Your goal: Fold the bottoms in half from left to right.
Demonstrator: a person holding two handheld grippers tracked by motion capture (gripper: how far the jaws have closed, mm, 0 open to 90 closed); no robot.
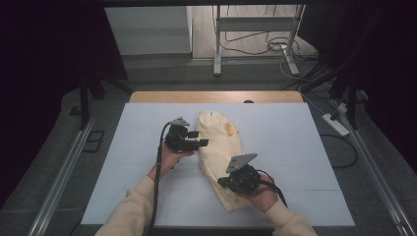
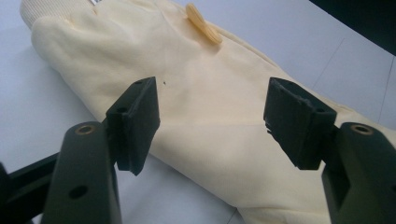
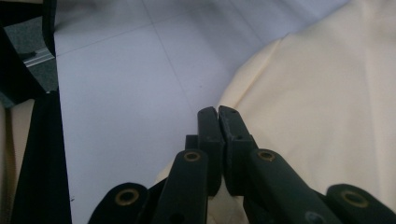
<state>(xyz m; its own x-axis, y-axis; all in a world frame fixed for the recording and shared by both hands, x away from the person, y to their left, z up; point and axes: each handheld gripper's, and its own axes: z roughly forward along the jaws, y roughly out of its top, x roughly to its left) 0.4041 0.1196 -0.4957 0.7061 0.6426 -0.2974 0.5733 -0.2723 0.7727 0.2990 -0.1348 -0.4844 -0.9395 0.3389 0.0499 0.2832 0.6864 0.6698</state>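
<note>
the right gripper [image 3: 218, 114] is showing its two black fingers [image 3: 208, 128] pressed flat together in the right gripper view, over the edge of the pale yellow folded cloth garment [image 3: 327, 107]. whether a thin pinch of fabric is sitting between them is hard to make out, since the tips are hiding that spot. the left gripper [image 2: 212, 123] is holding its fingers [image 2: 137, 121] spread wide, released, with the garment lying beneath and between them and neither pad pressing on it.

in the high view the right gripper [image 1: 227, 183] is sitting at the near end of the garment [image 1: 216, 142], covering part of it, while the left gripper [image 1: 200, 142] is reaching in at the garment's left edge. the person's hands are mostly hidden behind the gripper bodies, and the cream sleeves [image 1: 130, 211] are being cut off by the bottom edge.

the left gripper view is giving what the high view blurs: a ribbed knit band [image 2: 51, 9] at the garment's far end and a small raised yellow fold [image 2: 203, 23] on its smooth, softly creased surface. the garment is lying lengthwise near the middle of the matte white counter [image 1: 295, 147], which is showing faint panel seams.
</note>
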